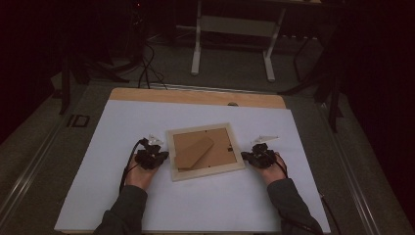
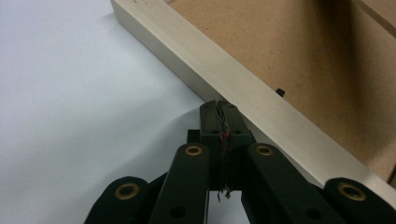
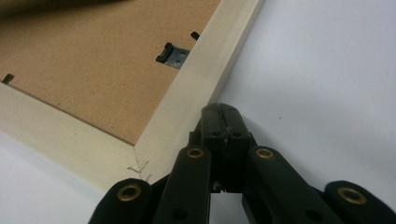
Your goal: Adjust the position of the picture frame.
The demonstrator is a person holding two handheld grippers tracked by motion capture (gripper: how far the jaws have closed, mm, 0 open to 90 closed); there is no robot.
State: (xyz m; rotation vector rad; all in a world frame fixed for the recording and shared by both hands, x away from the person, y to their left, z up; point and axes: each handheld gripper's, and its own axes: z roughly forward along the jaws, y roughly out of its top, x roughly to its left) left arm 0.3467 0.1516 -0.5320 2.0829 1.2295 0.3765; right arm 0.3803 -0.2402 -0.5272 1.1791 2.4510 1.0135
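Overhead plus claw close-ups, frame point(image 1: 205, 151) shared

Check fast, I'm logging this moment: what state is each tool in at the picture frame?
Left tool: closed, holding nothing, tips at the picture frame edge.
Right tool: closed, holding nothing, tips at the frame's opposite edge.

The high view is dim with black surroundings, while both gripper views are brighter, softly blurred and lightly shadowed.

Picture frame point(image 1: 205, 152) face-down mid-table point(image 1: 122, 122), left gripper point(image 1: 164, 155) and right gripper point(image 1: 243, 155) apparently flanking it
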